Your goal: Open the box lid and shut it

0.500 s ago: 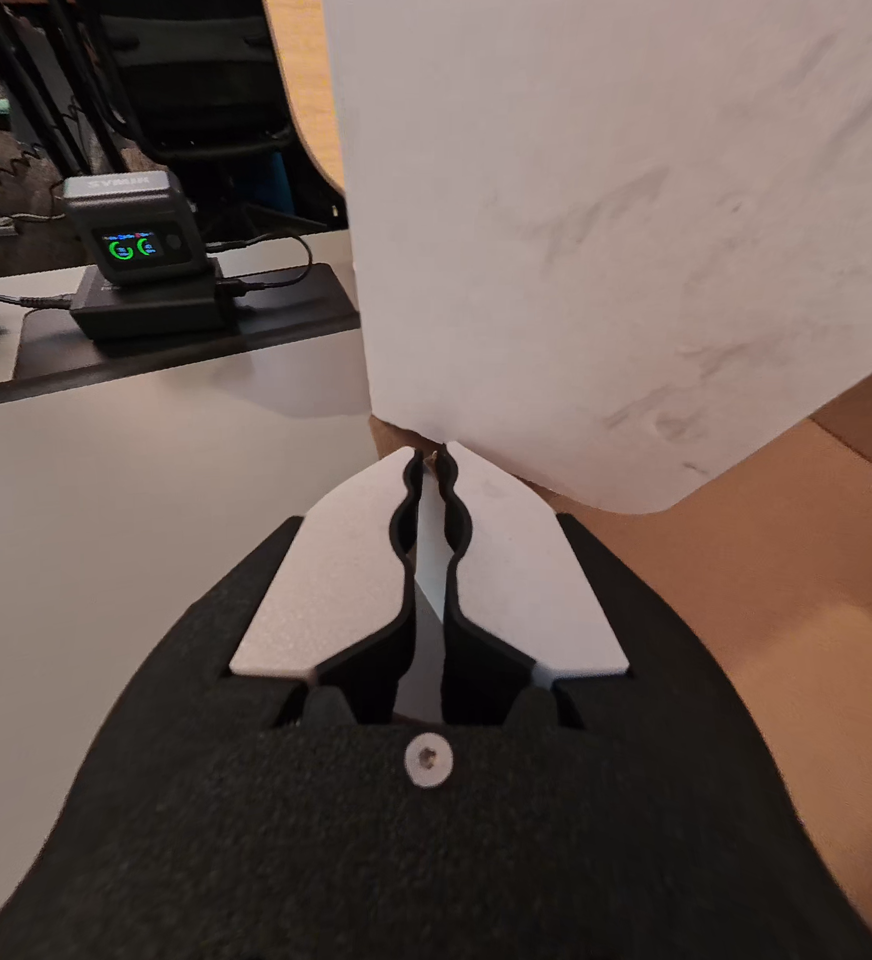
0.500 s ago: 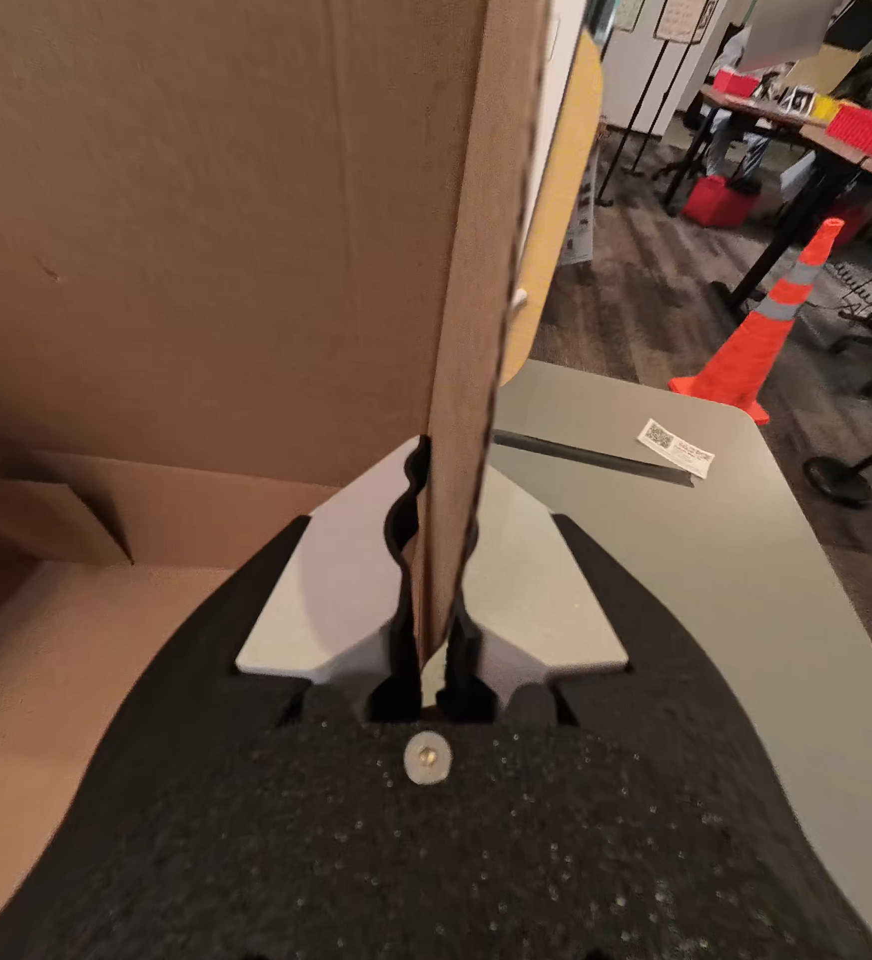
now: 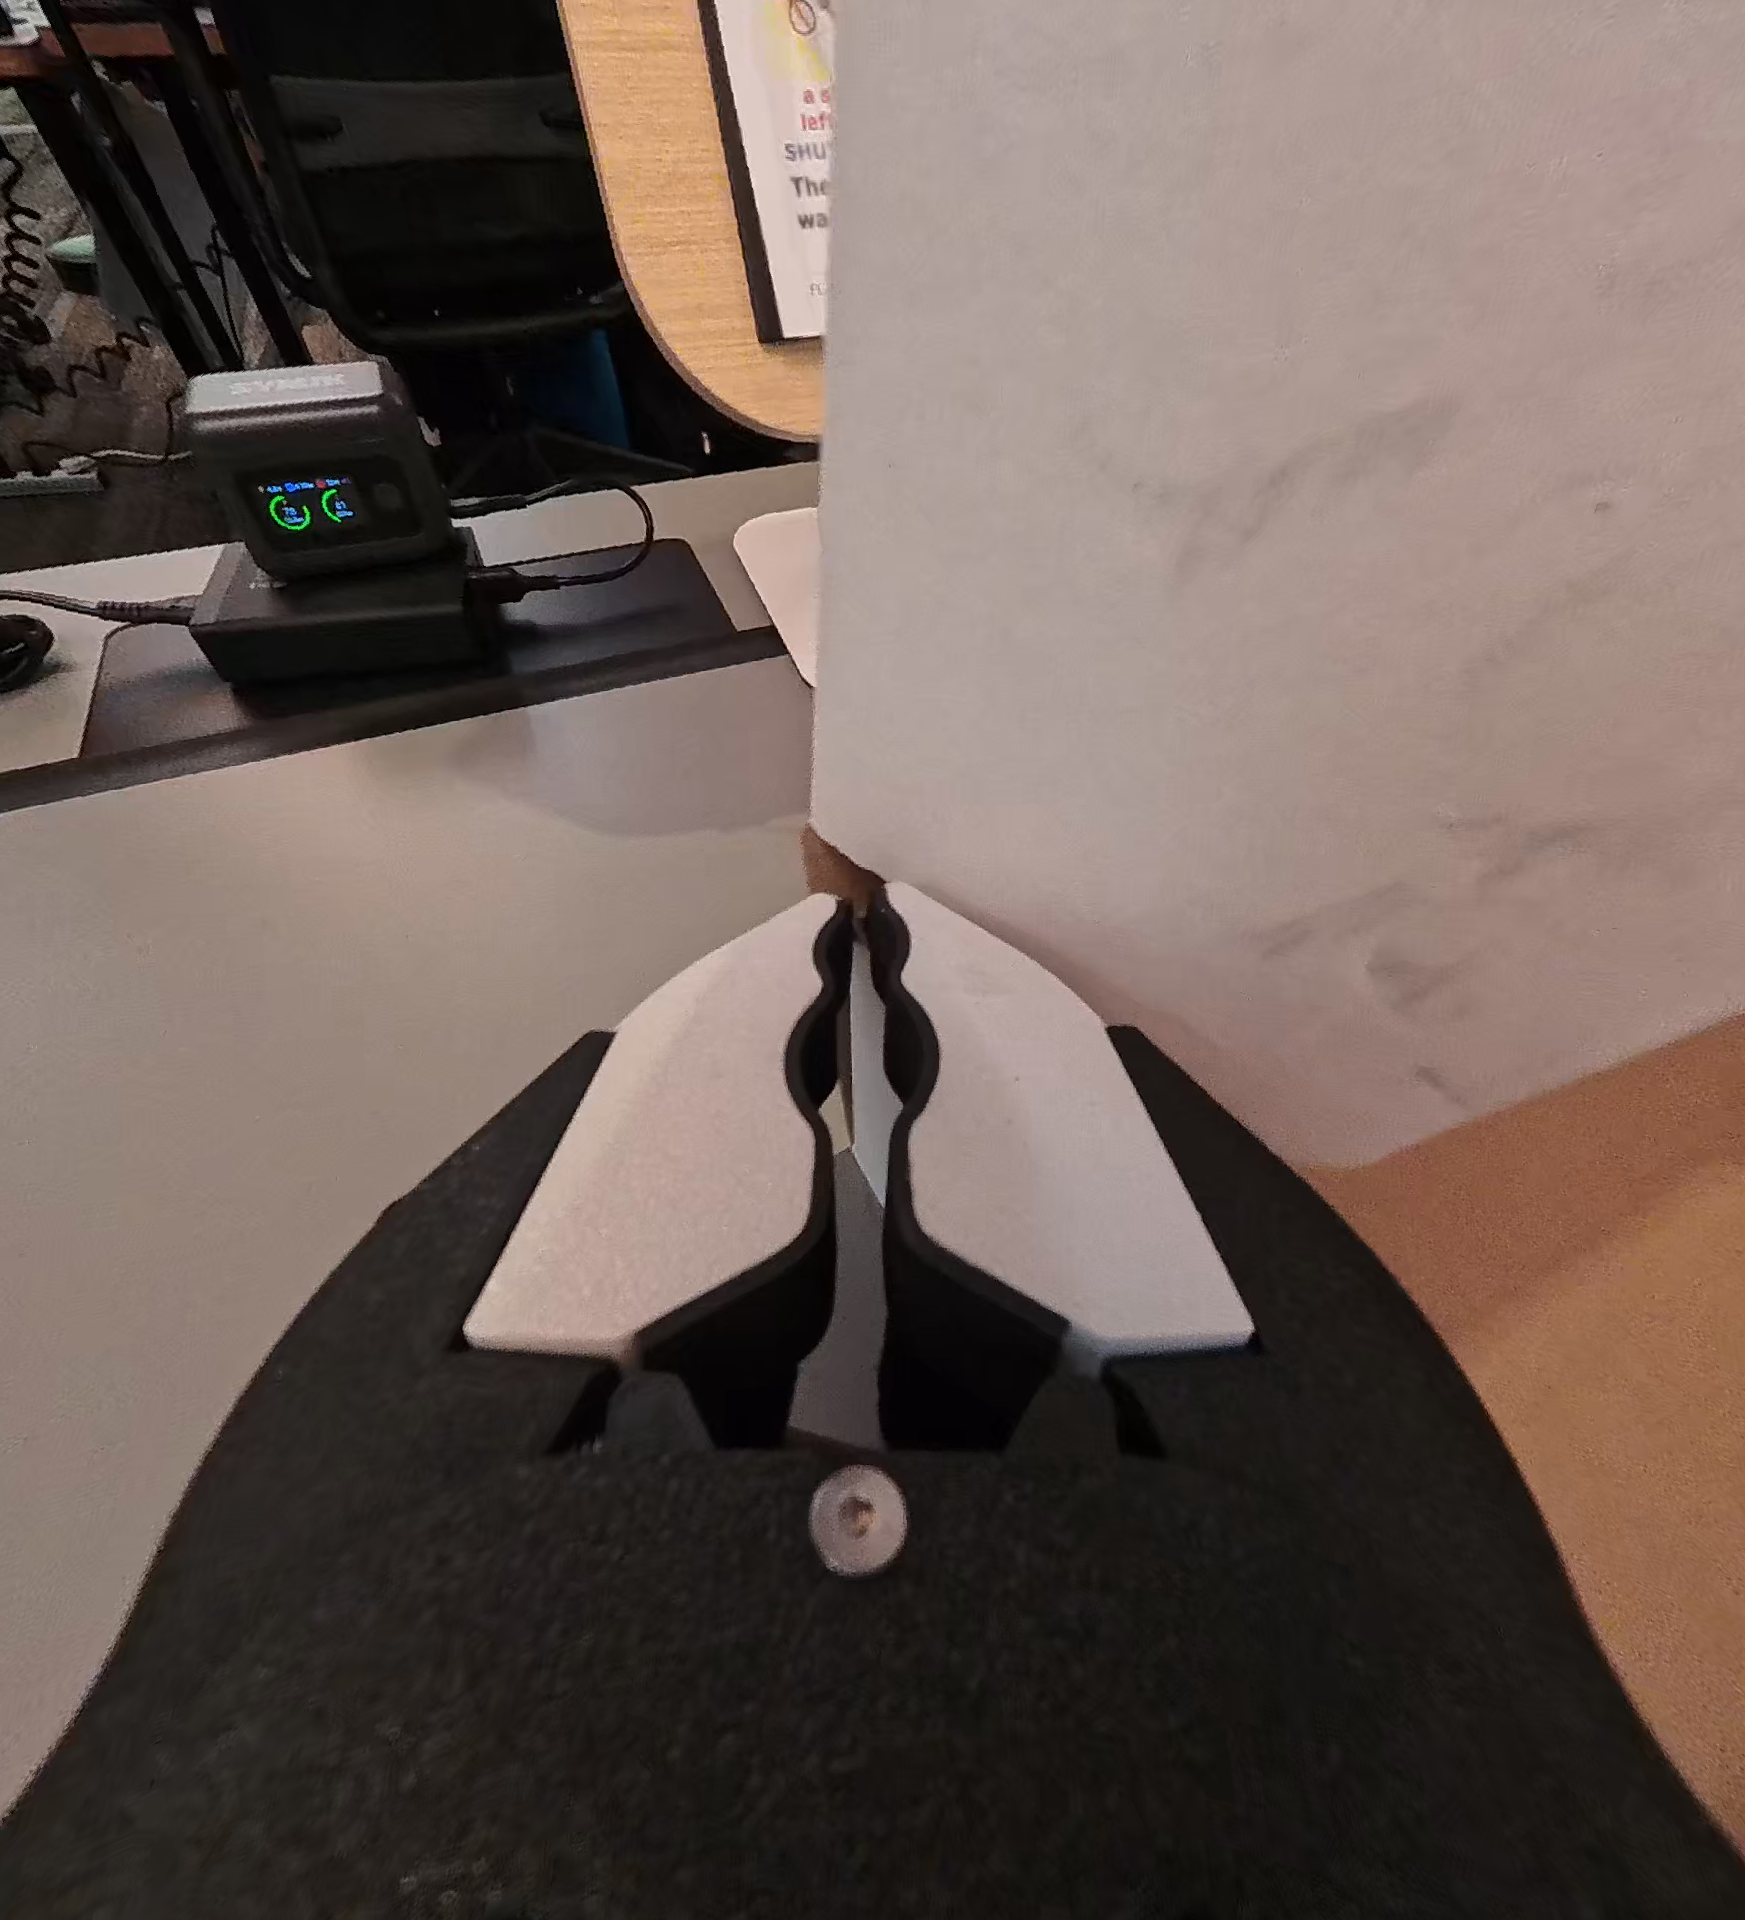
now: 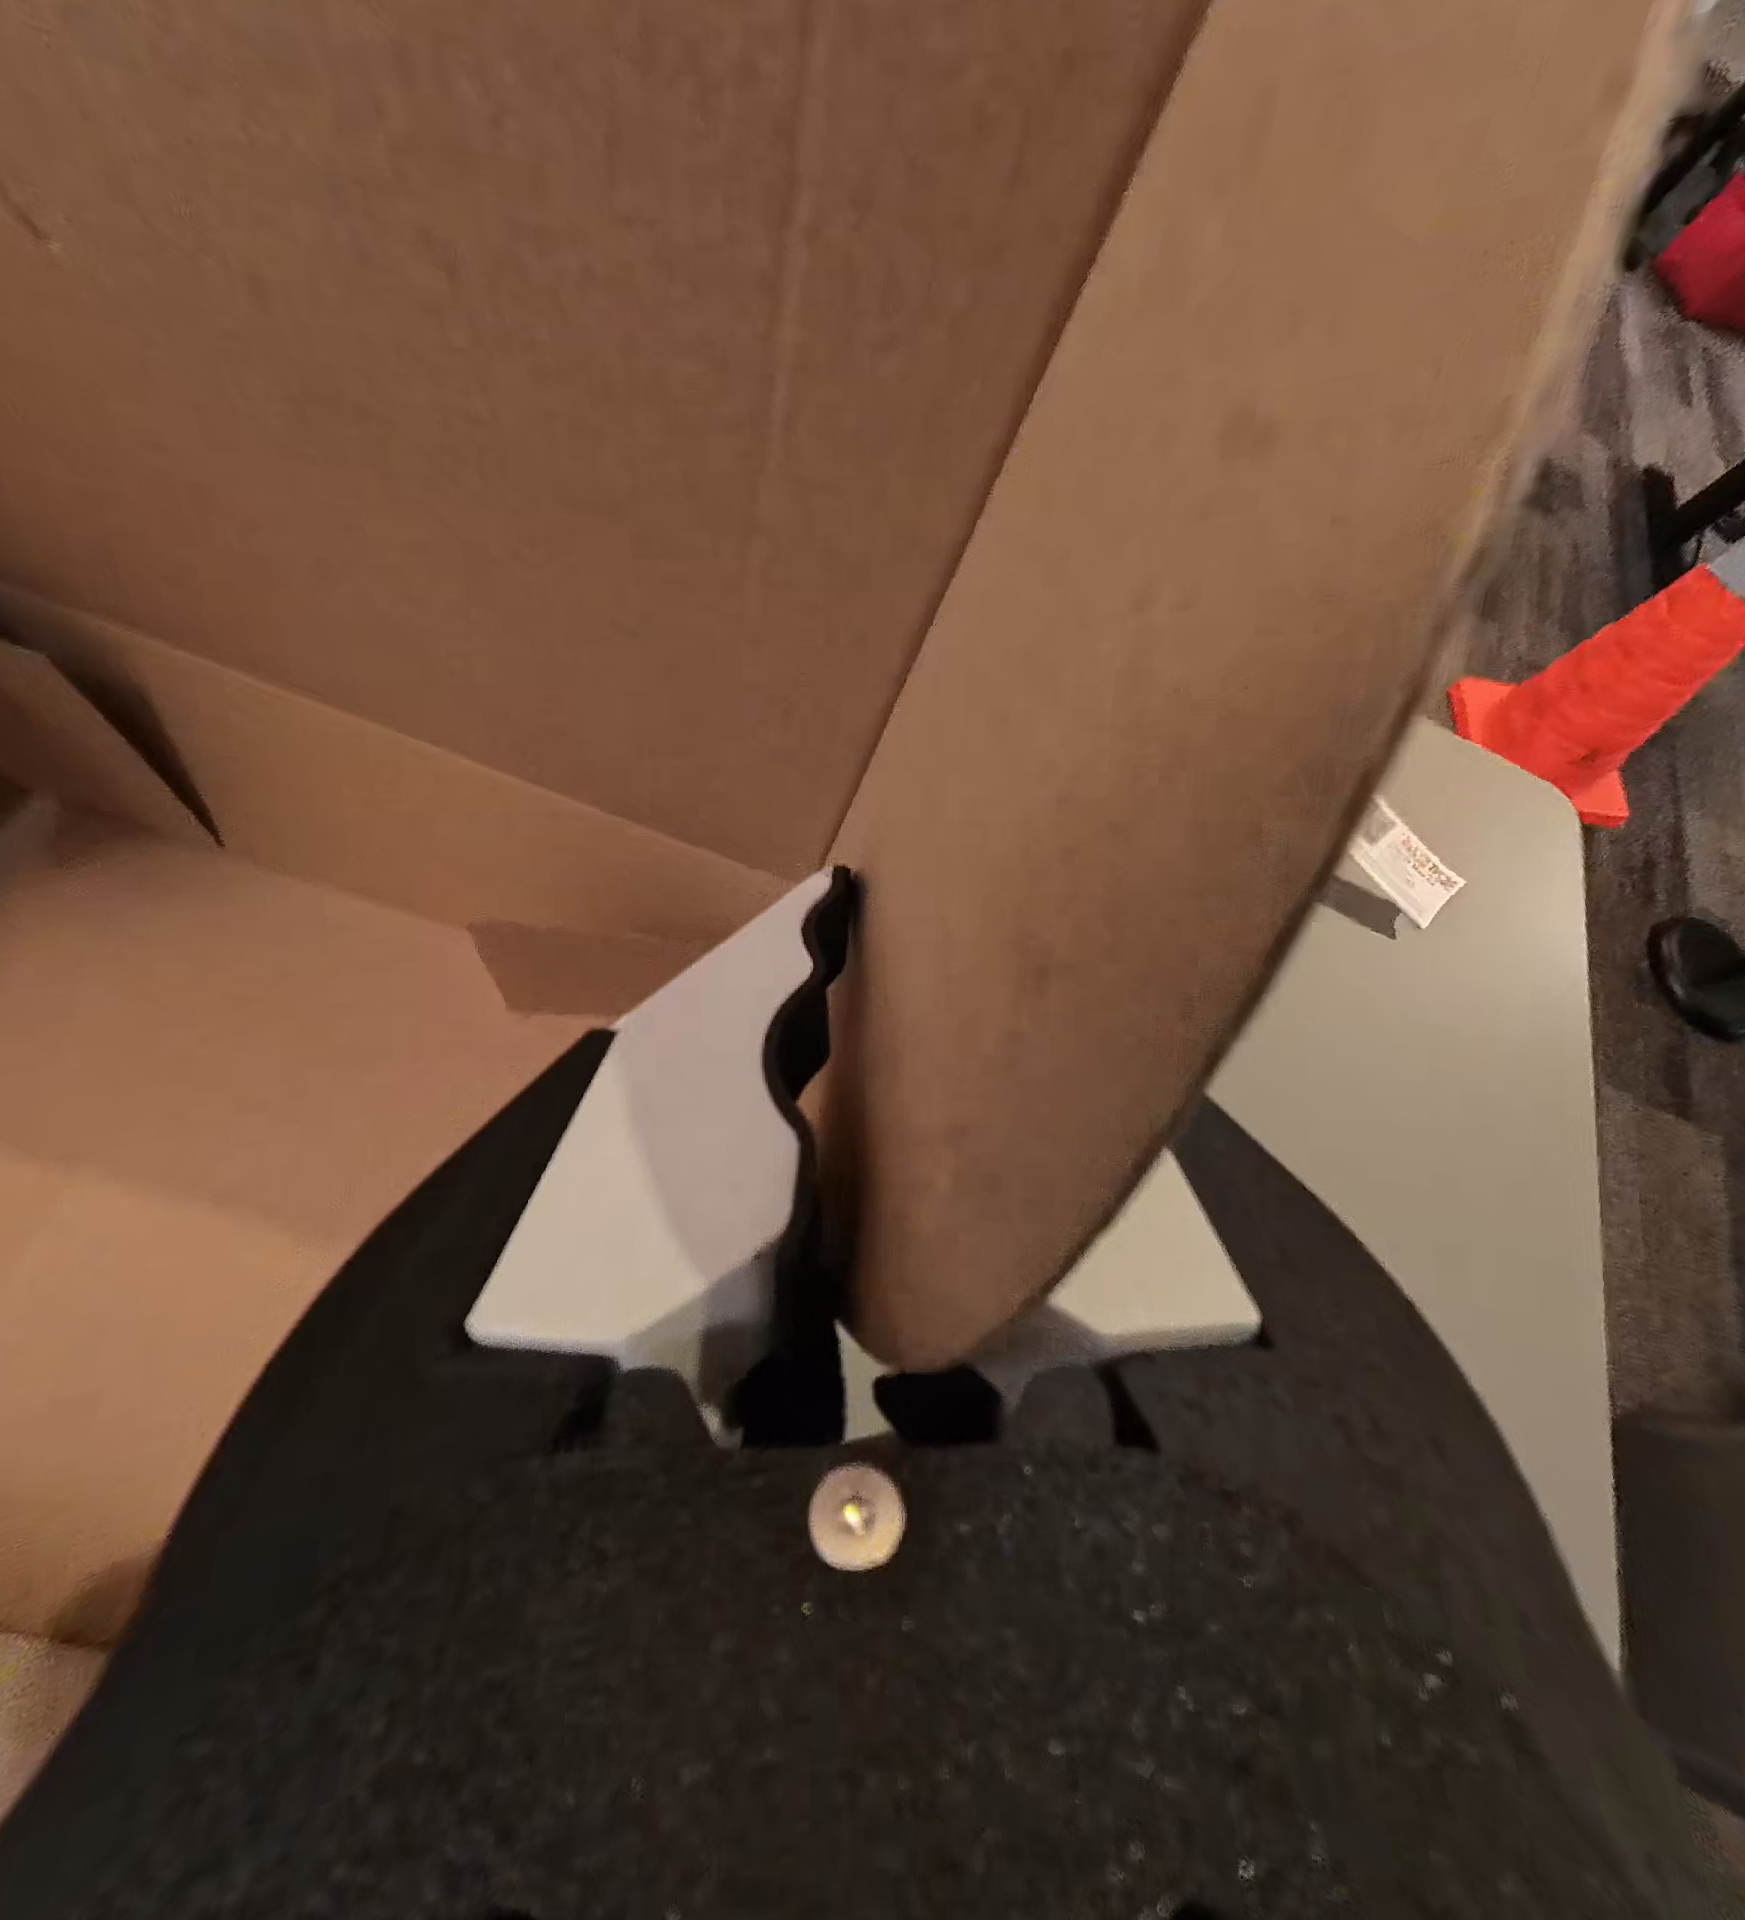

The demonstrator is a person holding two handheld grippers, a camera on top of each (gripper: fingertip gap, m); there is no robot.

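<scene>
We've got the box lid (image 3: 1315, 499) standing up off the box (image 4: 224, 1091), which sits on the grey table (image 3: 224, 1039), so the opening part looks done and we're probably about to swing it back down. The left gripper (image 3: 860, 914) is pinched on the lid's white side flap right at its corner, jaws nearly together with the thin card between them. The right gripper (image 4: 847, 1091) is clamped on the brown side flap (image 4: 1107, 831), though that flap hides one finger.

Main worry: the left grip is only on the tip of the corner, so it could slip out. Also, if our two hands don't move together, the lid twists and a flap could crease or jam on the box wall.
</scene>
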